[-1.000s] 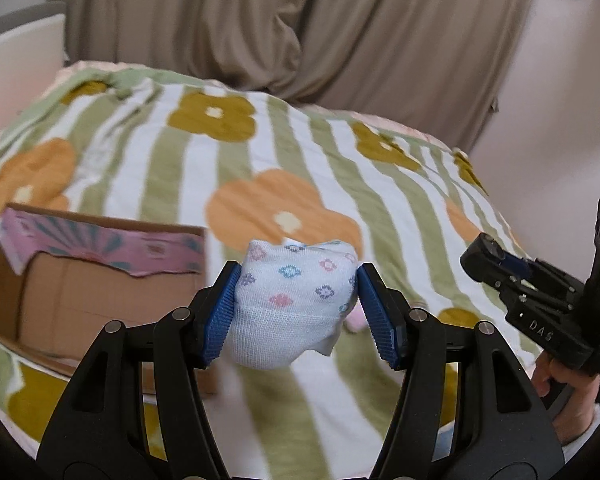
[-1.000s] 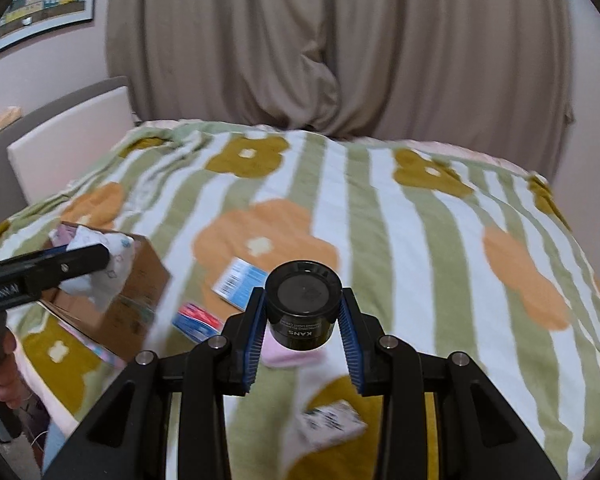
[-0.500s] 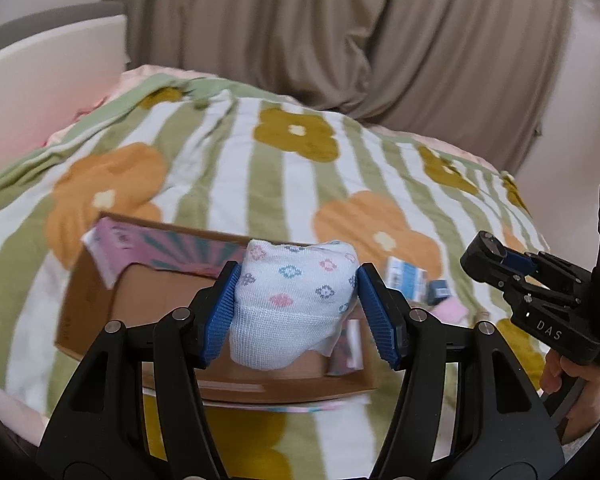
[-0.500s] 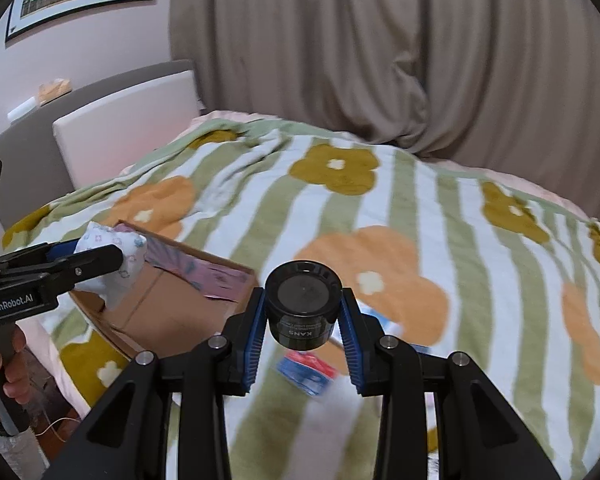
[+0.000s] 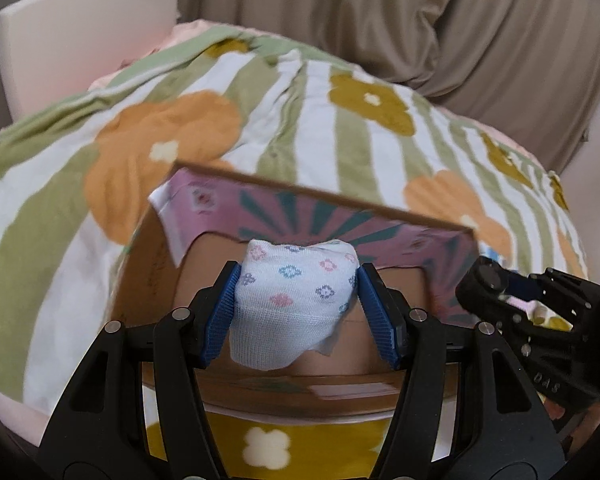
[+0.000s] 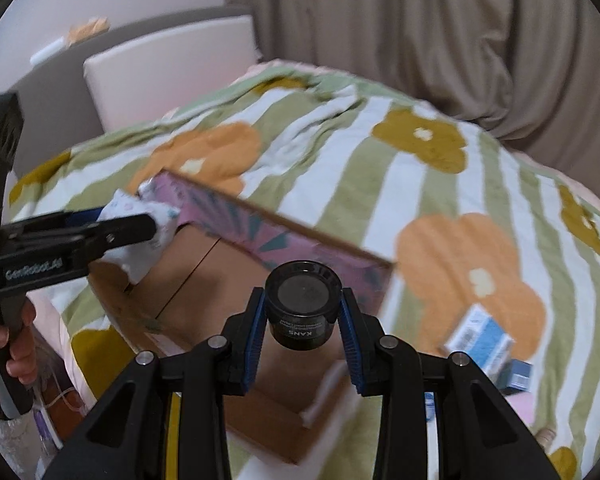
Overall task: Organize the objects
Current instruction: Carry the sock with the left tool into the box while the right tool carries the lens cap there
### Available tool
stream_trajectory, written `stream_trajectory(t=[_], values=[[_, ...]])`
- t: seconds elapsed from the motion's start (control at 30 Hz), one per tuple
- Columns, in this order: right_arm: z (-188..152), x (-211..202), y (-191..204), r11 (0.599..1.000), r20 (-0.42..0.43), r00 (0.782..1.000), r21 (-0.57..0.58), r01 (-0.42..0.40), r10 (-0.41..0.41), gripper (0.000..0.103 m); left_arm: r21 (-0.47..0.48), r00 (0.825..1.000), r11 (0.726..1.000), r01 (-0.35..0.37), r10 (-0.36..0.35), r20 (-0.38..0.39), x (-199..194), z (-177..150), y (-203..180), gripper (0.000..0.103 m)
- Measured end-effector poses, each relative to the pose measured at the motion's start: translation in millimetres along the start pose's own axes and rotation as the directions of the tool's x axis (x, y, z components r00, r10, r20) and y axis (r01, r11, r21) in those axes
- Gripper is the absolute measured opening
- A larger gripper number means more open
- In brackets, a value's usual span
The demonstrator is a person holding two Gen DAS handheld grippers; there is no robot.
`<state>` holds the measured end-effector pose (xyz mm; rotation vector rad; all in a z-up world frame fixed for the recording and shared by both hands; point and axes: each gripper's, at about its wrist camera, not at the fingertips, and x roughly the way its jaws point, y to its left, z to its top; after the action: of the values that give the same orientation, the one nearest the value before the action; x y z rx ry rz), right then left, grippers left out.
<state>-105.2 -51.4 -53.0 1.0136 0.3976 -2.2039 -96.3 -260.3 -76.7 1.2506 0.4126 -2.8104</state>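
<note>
Left tongs (image 5: 296, 304) grip sock (image 5: 290, 300), right tongs (image 6: 302, 320) grip jar (image 6: 303, 306) over box (image 6: 228, 276)

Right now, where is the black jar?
The black jar sits bottom centre of the right wrist view, clamped in the right tongs over the open cardboard box, with the sock bundle to its left.

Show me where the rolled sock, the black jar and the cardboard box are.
rolled sock (image 5: 296, 296), left wrist view, its patterned front.
black jar (image 6: 303, 292), right wrist view, its round lid.
cardboard box (image 6: 216, 276), right wrist view, its bare brown floor.
</note>
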Motion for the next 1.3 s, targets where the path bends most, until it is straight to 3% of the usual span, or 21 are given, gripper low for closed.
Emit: stream_trajectory(t=[0.27,0.63,0.7,0.73,0.77,0.8,0.9,1.3], values=[[-13.1,47.2,25.1,0.998,-0.087,0.996,-0.050,-0.030,0.025,0.033,-0.022,0.998,0.999,-0.032,0.031,-0.063,35.9,-15.0,28.4,0.056],[-10.5,63.6,30.2,0.997,-0.114,0.992,-0.053,-0.057,0.051,0.033,0.007,0.996,0.999,-0.052,0.052,-0.068,46.9,-16.9,25.8,0.057],[-9.7,64.9,31.0,0.997,-0.116,0.992,-0.057,-0.059,0.052,0.033,0.011,0.998,0.999,-0.053,0.054,-0.044,43.7,-14.7,25.4,0.067],[-8.9,66.0,31.3,0.997,-0.120,0.991,-0.059,-0.059,0.052,0.033,0.018,0.998,0.998,-0.056,0.056,-0.032,41.3,-13.6,24.0,0.090],[-8.5,67.2,31.8,0.996,-0.130,0.990,-0.058,-0.067,0.059,0.033,0.026,0.997,0.997,-0.071,0.072,-0.017,38.6,-12.1,22.5,0.102],[-8.4,67.5,32.3,0.996,-0.138,0.988,-0.056,-0.073,0.065,0.040,0.035,0.996,0.995,-0.090,0.090,0.005,34.4,-10.9,20.6,0.103],[-9.7,63.8,32.5,0.996,-0.132,0.989,-0.052,-0.070,0.063,0.084,0.051,0.996,0.994,-0.093,0.093,0.010,28.9,-6.8,16.2,0.103],[-24.7,37.7,36.0,0.997,-0.098,0.994,-0.065,-0.052,0.046,0.086,-0.008,0.999,0.999,-0.048,0.048,0.004,7.6,-15.3,14.2,0.103]])
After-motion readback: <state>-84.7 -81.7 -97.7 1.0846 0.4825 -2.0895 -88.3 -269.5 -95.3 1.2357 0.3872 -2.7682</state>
